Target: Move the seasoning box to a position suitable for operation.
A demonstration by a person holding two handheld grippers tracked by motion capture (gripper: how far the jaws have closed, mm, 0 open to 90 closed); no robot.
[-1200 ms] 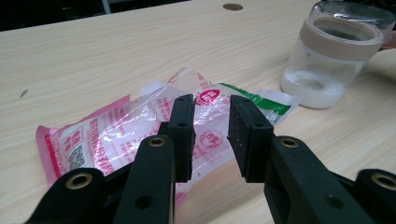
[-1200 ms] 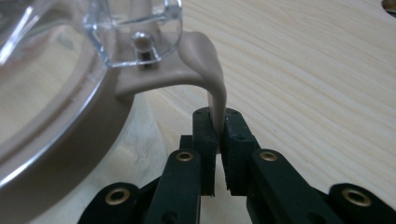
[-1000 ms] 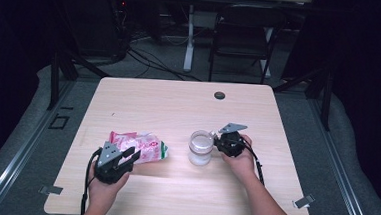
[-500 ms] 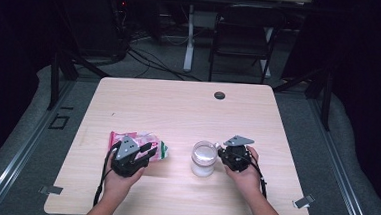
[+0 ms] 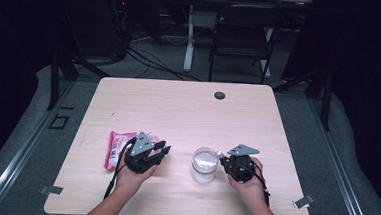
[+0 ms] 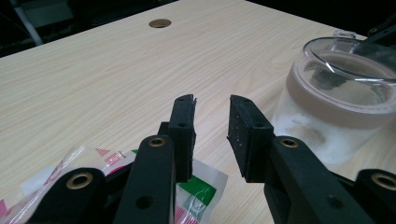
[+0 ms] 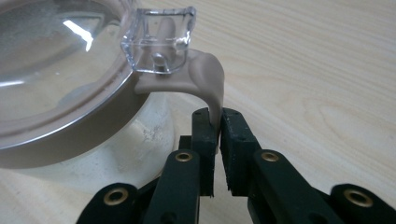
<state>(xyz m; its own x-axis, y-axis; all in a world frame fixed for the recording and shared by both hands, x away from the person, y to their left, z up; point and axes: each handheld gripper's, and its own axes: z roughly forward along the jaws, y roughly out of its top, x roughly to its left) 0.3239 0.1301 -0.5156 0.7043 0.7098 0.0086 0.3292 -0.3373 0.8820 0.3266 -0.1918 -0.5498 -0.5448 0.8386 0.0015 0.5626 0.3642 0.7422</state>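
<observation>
A clear glass jar with a glass lid stands on the wooden table, near its front edge. A beige tab curves down from the lid's clear latch. My right gripper is shut on that tab, its jaws having just opened slightly; it sits right of the jar in the high view. My left gripper is open with nothing between its pads and points toward the jar. A pink and white packet lies under and left of the left gripper.
A round cable hole sits near the table's far edge. A black chair and a white desk leg stand beyond the table. Bare wood stretches across the table's middle and far half.
The right gripper has pulled the jar toward the front edge. The left gripper has moved right, over the packet's right end, closer to the jar.
</observation>
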